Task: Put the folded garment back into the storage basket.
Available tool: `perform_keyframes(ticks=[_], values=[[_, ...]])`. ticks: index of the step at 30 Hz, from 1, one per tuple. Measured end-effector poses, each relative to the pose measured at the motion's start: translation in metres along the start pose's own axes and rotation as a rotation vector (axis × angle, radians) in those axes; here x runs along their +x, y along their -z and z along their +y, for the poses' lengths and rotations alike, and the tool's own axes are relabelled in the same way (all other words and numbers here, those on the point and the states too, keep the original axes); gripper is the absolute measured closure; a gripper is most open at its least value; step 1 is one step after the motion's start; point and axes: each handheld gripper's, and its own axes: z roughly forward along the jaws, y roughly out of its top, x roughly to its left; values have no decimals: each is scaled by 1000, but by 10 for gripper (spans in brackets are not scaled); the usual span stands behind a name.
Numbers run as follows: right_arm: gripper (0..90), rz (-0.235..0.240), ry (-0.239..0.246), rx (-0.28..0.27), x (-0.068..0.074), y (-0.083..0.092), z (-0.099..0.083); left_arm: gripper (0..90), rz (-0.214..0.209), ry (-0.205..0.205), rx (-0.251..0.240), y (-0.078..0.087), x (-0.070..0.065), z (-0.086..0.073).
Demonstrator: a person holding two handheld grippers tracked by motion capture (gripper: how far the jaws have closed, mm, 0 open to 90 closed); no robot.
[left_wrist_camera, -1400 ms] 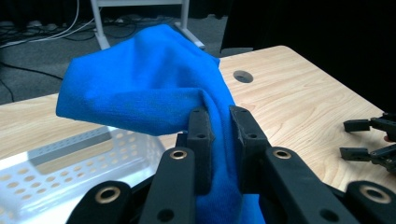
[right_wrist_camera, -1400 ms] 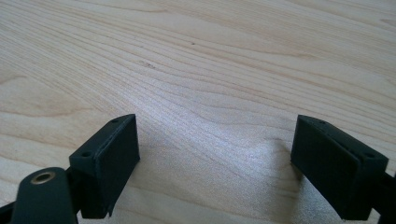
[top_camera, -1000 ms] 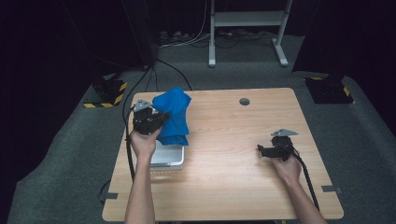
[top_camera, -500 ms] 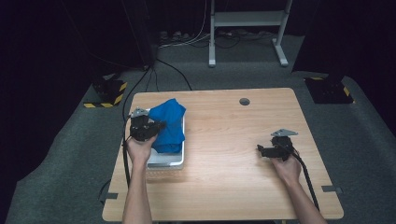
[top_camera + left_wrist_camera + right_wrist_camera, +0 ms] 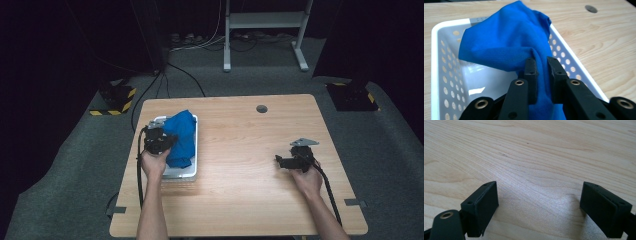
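Over the basket: blue cloth (image 5: pixel 509 47), bunched, draped into the white perforated basket (image 5: pixel 436 62).
Left gripper (image 5: pixel 541 72): above the basket, clenched on a cloth fold.
Right gripper (image 5: pixel 539 207): well apart from the basket, jaws released over bare wooden table (image 5: pixel 536 152).

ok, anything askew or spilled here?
Nothing spilled. The blue cloth sits bunched in the white basket, one fold draped over its right rim, pinched by the left gripper. The right gripper is open over bare table.
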Motion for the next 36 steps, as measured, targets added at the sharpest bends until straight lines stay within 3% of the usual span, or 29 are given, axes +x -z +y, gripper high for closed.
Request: perform_keyframes(ticks=[3, 15, 24, 31, 34, 36], values=[[146, 1, 0, 0, 0, 0, 0, 796, 50, -8, 30, -7, -1, -1], [145, 2, 2, 0, 0, 0, 0, 781, 129, 24, 56, -17, 1, -7], [144, 3, 3, 0, 0, 0, 0, 743, 153, 50, 51, -20, 4, -13], [143, 4, 5, 0, 1, 0, 0, 759, 192, 46, 113, -21, 4, -12], [142, 4, 6, 1, 1, 0, 0, 749, 203, 57, 111, -21, 5, -12], [142, 4, 6, 1, 1, 0, 0, 689, 208, 72, 106, -21, 5, -13]])
